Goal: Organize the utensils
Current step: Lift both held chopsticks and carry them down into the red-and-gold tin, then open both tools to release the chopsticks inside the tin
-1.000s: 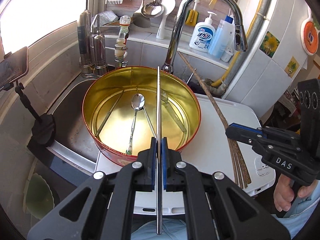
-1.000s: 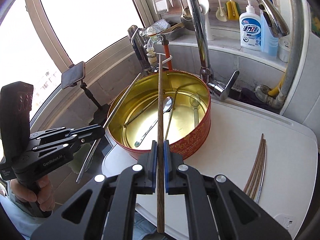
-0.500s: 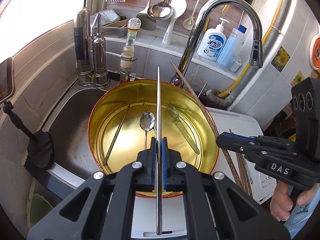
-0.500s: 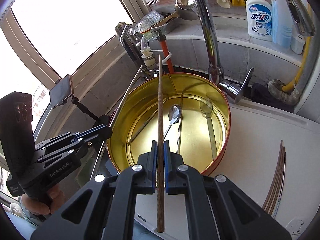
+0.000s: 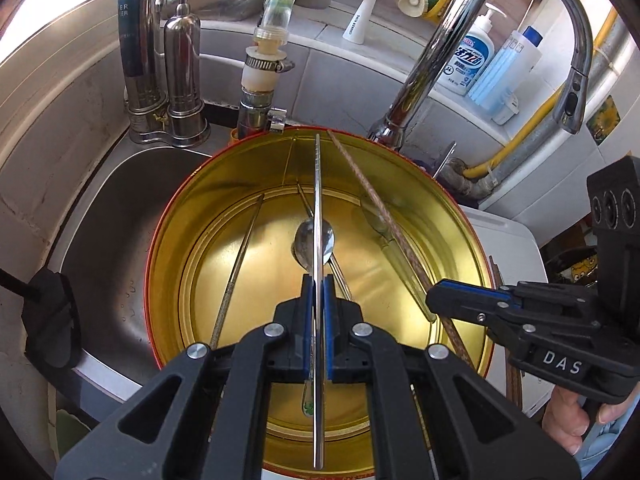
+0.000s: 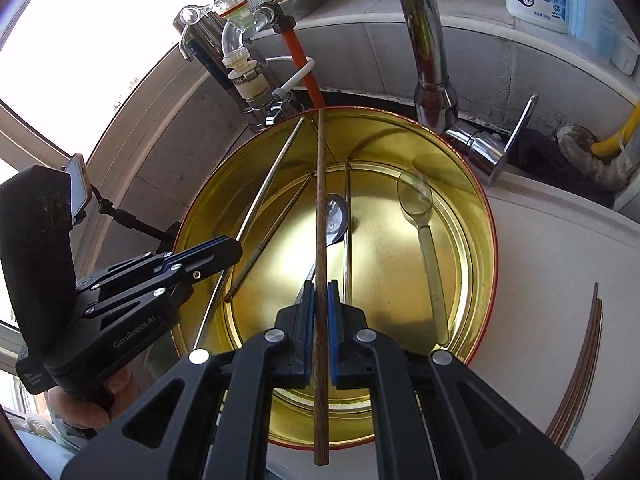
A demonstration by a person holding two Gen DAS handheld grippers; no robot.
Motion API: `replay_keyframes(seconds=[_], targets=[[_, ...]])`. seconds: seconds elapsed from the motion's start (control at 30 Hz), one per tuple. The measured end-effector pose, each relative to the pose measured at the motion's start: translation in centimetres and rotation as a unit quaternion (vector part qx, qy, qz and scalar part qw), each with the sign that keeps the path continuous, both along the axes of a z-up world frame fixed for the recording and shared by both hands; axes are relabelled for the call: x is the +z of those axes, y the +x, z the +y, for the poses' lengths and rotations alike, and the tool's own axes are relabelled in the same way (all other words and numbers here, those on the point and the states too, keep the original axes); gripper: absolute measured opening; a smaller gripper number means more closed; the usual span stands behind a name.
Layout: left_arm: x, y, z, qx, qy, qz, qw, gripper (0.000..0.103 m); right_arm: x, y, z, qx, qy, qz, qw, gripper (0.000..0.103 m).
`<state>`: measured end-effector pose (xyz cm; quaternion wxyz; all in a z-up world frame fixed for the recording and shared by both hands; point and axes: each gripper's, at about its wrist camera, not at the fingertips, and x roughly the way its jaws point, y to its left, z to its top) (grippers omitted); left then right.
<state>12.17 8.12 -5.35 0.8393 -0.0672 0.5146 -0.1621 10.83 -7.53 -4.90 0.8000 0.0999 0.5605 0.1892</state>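
A round gold tin with a red outside stands by the sink. Inside lie a metal spoon, a clear plastic spoon and thin chopsticks. My left gripper is shut on a metal chopstick held over the tin; it also shows in the right wrist view. My right gripper is shut on a wooden chopstick over the tin; it also shows in the left wrist view with the chopstick.
A steel sink lies left of the tin. A tall tap rises behind it. Several wooden chopsticks lie on the white counter at right. Soap bottles stand on the back ledge.
Both grippers have moved forward and down over the tin with their chopsticks, so the tin now fills both views. Both remain shut.
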Motion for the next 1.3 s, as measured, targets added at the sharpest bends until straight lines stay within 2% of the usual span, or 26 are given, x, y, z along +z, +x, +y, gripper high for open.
replay_keyframes(seconds=[0.23,0.43,0.73,0.83,0.87,0.93,1.0,1.07,1.3], targets=[[-2.3,1.6,0.2,0.002,0.017,0.027,0.9995,0.005,-2.8,2.2,0.6,-0.004,-0.012,0.038,0.999,0.007],[-4.2,1.8,-0.5,-0.016,0.035,0.052,0.9979,0.005,-4.9,2.7,1.5,0.004,-0.027,0.064,0.998,0.007],[-5.2,1.1,-1.2,-0.029,0.059,0.057,0.9962,0.005,-5.7,2.7,1.9,0.01,-0.034,0.073,0.997,0.007],[-5.1,1.0,-1.7,-0.032,0.084,0.053,0.9945,0.007,-5.3,2.9,2.1,0.011,-0.04,0.072,0.997,0.008],[-5.0,0.9,-1.9,-0.031,0.095,0.05,0.9937,0.008,-5.1,2.9,1.9,0.007,-0.04,0.066,0.997,0.012],[-4.8,0.8,-2.0,-0.032,0.106,0.046,0.9928,0.028,-4.4,2.8,1.8,-0.002,-0.042,0.048,0.998,0.037],[-4.2,0.5,-2.3,-0.041,0.106,0.03,0.993,0.054,-3.6,2.5,1.7,-0.005,-0.032,0.025,0.999,0.056],[-3.7,0.2,-2.7,-0.043,0.11,0.017,0.9928,0.059,-3.2,2.3,1.8,-0.003,-0.031,0.016,0.999,0.061],[-3.7,0.4,-2.9,-0.044,0.113,0.019,0.9925,0.059,-3.3,1.8,1.9,0.005,-0.029,0.016,0.999,0.062]])
